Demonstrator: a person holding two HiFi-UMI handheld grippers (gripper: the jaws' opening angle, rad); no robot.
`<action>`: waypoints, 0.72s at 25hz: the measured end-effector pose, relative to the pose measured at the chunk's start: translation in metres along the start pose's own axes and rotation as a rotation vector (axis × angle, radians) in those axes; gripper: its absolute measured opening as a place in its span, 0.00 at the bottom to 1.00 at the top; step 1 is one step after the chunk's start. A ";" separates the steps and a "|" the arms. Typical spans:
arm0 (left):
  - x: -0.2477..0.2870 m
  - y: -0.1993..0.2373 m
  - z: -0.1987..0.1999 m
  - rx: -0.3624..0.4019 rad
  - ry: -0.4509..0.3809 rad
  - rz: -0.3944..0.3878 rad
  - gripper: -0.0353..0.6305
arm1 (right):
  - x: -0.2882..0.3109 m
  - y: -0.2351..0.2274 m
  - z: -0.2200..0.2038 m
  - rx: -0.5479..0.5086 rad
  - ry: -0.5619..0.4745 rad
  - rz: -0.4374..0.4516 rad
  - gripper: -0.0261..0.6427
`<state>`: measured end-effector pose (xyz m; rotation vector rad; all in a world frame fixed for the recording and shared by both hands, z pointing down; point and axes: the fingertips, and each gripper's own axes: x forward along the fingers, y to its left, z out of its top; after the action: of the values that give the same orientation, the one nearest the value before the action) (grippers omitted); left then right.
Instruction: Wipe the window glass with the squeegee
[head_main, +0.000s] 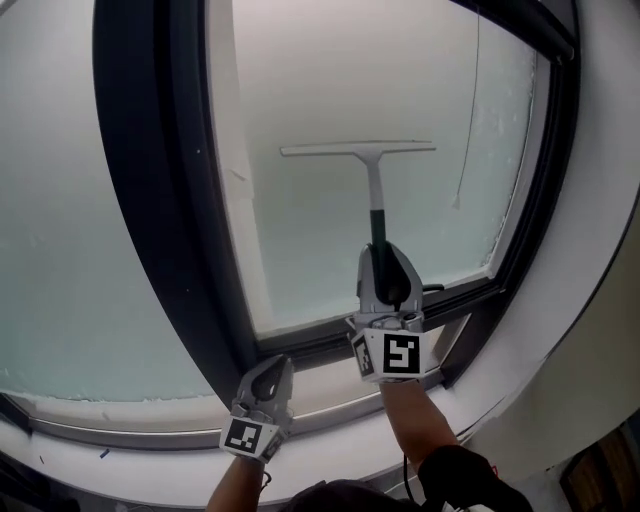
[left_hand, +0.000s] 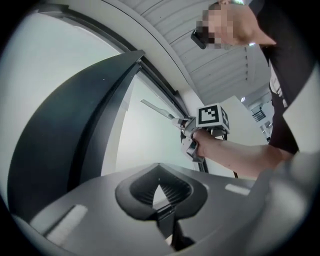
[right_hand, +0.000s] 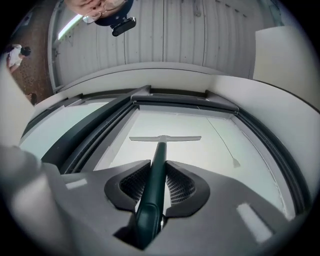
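The window glass (head_main: 300, 250) sat within a dark frame (head_main: 150, 200). The squeegee (head_main: 372, 170) blade lay mid-pane, with bare glass either side and above. The right gripper (head_main: 386, 262) clamped its handle; the left gripper (head_main: 267, 370) hung clenched, empty, by the sill (head_main: 150, 432).

A dark frame upright (head_main: 150, 200) stood at left; a thin cord (head_main: 468, 120) hung at right; a white sill (head_main: 120, 462) ran below.

Grey left tool (head_main: 268, 366), right tool (head_main: 386, 252); black-white marker cubes (head_main: 401, 355); black sleeve (head_main: 468, 474)
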<state>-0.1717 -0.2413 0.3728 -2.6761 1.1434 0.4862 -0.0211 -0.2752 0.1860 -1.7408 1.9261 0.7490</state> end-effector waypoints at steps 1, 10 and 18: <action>0.008 0.000 0.006 0.011 -0.014 0.003 0.05 | 0.013 -0.002 0.010 0.000 -0.036 0.011 0.18; 0.053 -0.025 0.024 0.146 -0.083 -0.015 0.05 | 0.095 -0.035 0.059 -0.006 -0.184 0.031 0.18; 0.064 -0.035 0.028 0.159 -0.084 -0.042 0.05 | 0.112 -0.037 0.045 0.055 -0.152 0.041 0.18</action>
<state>-0.1107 -0.2518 0.3251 -2.5141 1.0533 0.4745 0.0012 -0.3328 0.0758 -1.5692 1.8673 0.8108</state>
